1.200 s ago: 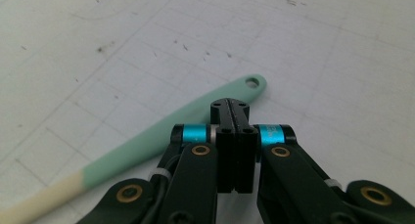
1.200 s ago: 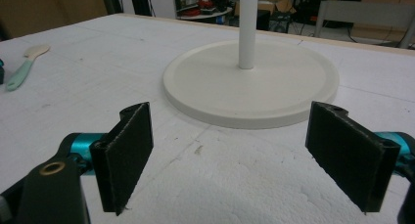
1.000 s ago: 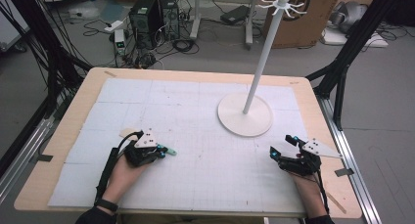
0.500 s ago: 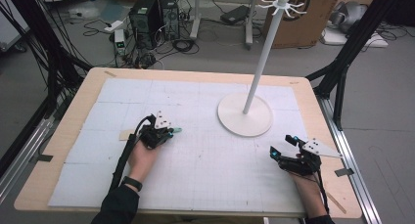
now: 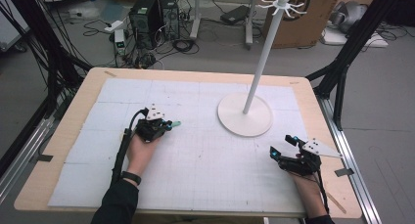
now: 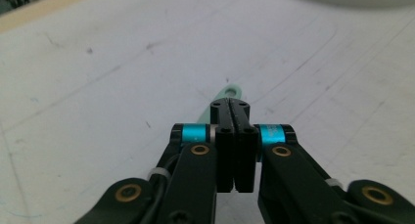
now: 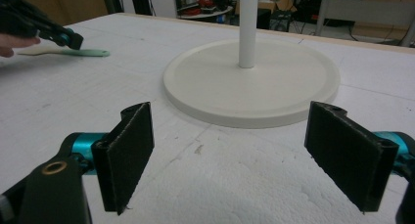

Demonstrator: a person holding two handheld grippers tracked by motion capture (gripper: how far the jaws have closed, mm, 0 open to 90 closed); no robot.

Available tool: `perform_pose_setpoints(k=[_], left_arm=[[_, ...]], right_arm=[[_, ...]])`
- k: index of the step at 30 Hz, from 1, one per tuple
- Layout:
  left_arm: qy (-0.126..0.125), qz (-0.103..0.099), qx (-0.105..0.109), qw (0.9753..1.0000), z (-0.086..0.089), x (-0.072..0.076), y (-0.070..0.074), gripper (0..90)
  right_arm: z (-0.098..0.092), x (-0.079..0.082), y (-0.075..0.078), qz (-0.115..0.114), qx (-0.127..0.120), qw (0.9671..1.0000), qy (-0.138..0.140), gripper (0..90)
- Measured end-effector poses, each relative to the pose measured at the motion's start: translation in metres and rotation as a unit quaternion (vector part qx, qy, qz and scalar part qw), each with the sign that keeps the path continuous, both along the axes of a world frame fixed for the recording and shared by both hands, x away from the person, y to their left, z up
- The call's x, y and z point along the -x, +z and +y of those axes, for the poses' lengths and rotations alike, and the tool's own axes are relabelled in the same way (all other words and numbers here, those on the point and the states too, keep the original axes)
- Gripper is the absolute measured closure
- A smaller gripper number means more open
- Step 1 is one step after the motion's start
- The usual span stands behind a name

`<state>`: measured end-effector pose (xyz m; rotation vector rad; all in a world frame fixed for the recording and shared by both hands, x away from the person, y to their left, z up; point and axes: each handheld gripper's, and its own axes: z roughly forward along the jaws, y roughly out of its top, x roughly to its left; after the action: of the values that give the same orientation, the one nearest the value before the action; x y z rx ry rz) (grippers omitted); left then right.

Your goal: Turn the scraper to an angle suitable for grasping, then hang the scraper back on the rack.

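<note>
On the white foam mat (image 5: 205,180), left of centre, the left gripper (image 5: 165,126) sits low with a pale green strip (image 5: 175,123) poking out past its tip toward the stand. From above that strip is a mere sliver; the left gripper view tells more: the two black jaws are pressed flat together, and the green strip (image 6: 226,95), with a small hole at its rounded end, runs out from beneath them along the mat (whether it is pinched or merely lying under the tips, hard to say). Over to the right gripper view, and there is the side-on angle: the strip (image 7: 73,52) lies flat on the mat, the left gripper (image 7: 73,40) right at it. The right gripper (image 5: 283,146) rests near the table's right edge, its jaws spread wide with nothing between them, facing the white stand's round base (image 7: 252,84). The high view alone gives the stand's tall pole and the hooks at its top (image 5: 282,1).
</note>
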<state>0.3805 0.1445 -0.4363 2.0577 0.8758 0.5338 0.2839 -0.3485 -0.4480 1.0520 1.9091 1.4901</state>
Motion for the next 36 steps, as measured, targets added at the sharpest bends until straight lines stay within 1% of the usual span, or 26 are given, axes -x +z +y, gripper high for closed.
perform_pose_setpoints(k=[1,2,3,4,5,6,7,8,9,10,11,14,16,17,18,19,21,23,24,26,27,28,30,31,34,36], left_arm=[[-0.012,-0.015,0.033,0.9993,0.007,0.005,0.006,84.2],[-0.012,-0.015,0.033,0.9993,0.007,0.005,0.006,80.7],[-0.015,-0.017,0.038,0.9990,0.012,0.008,0.009,75.9],[-0.019,-0.021,0.049,0.9984,0.021,0.013,0.014,71.6],[-0.019,-0.021,0.049,0.9984,0.021,0.013,0.014,69.5],[-0.023,-0.025,0.056,0.9978,0.027,0.017,0.015,69.5],[-0.022,-0.031,0.064,0.9972,0.033,0.021,0.016,62.1],[-0.021,-0.034,0.071,0.9967,0.038,0.025,0.017,57.6],[-0.022,-0.038,0.084,0.9955,0.048,0.030,0.017,57.6],[-0.028,-0.039,0.101,0.9937,0.064,0.039,0.018,49.8],[-0.028,-0.039,0.101,0.9937,0.064,0.039,0.018,44.2],[-0.030,-0.062,0.124,0.9900,0.088,0.056,0.016,33.7],[-0.028,-0.078,0.137,0.9871,0.103,0.068,0.011,31.1],[-0.025,-0.086,0.146,0.9852,0.113,0.075,0.007,28.8],[-0.024,-0.090,0.150,0.9843,0.119,0.079,0.004,24.4],[-0.023,-0.095,0.155,0.9831,0.126,0.085,0.000,24.4],[-0.022,-0.102,0.164,0.9809,0.139,0.094,-0.007,19.2],[-0.022,-0.113,0.191,0.9749,0.150,0.102,-0.014,18.5],[-0.024,-0.128,0.214,0.9681,0.155,0.106,-0.015,16.5],[-0.026,-0.140,0.234,0.9617,0.160,0.110,-0.015,16.5],[-0.026,-0.141,0.238,0.9607,0.162,0.111,-0.016,16.5],[-0.026,-0.141,0.238,0.9606,0.162,0.111,-0.017,15.9],[-0.027,-0.141,0.237,0.9609,0.162,0.111,-0.017,15.4],[-0.027,-0.141,0.234,0.9616,0.161,0.111,-0.017,15.4],[-0.028,-0.143,0.232,0.9618,0.161,0.111,-0.017,15.4],[-0.025,-0.134,0.236,0.9621,0.161,0.109,-0.016,15.4]], right_arm=[[0.000,0.000,0.000,0.000,-0.001,1.0000,0.000,17.9],[0.001,0.000,0.000,0.001,-0.001,1.0000,0.000,17.9],[0.001,0.000,0.000,0.000,0.000,1.0000,0.001,17.9],[0.001,0.000,0.000,-0.001,0.001,1.0000,0.001,17.9],[0.001,0.000,0.000,-0.001,0.001,1.0000,0.001,17.9],[0.001,0.000,0.000,-0.001,0.001,1.0000,0.001,17.9],[0.001,0.000,0.000,-0.001,0.002,1.0000,0.001,17.9],[0.001,0.000,0.000,-0.002,0.003,1.0000,0.000,17.9],[0.001,0.000,0.000,-0.002,0.003,1.0000,0.000,17.9],[0.001,0.000,0.000,0.000,0.000,1.0000,0.000,17.9],[0.001,0.000,0.000,0.000,0.000,1.0000,-0.001,17.9],[0.000,-0.001,0.000,0.006,-0.001,1.0000,-0.002,17.9],[0.000,-0.001,0.000,0.007,0.000,1.0000,-0.003,17.9],[0.001,-0.001,0.000,0.009,0.002,1.0000,-0.004,17.9],[0.001,-0.001,0.000,0.012,0.002,0.9999,-0.006,17.9],[0.001,-0.001,0.000,0.012,0.002,0.9999,-0.006,17.9],[0.002,-0.002,0.000,0.012,0.005,0.9999,-0.006,17.9],[0.002,-0.002,0.000,0.012,0.006,0.9999,-0.006,17.9],[0.002,-0.001,0.000,0.011,0.008,0.9999,-0.007,17.9],[0.002,-0.001,0.000,0.011,0.008,0.9999,-0.008,17.9],[0.002,-0.001,0.000,0.011,0.008,0.9999,-0.008,17.9],[0.002,-0.001,0.000,0.012,0.007,0.9999,-0.008,17.9],[0.002,-0.001,0.000,0.011,0.007,0.9999,-0.008,17.9],[0.002,-0.001,0.000,0.011,0.008,0.9999,-0.009,17.9],[0.002,-0.001,0.000,0.010,0.010,0.9999,-0.008,17.9],[0.003,-0.001,0.000,0.011,0.008,0.9999,-0.009,17.9]])
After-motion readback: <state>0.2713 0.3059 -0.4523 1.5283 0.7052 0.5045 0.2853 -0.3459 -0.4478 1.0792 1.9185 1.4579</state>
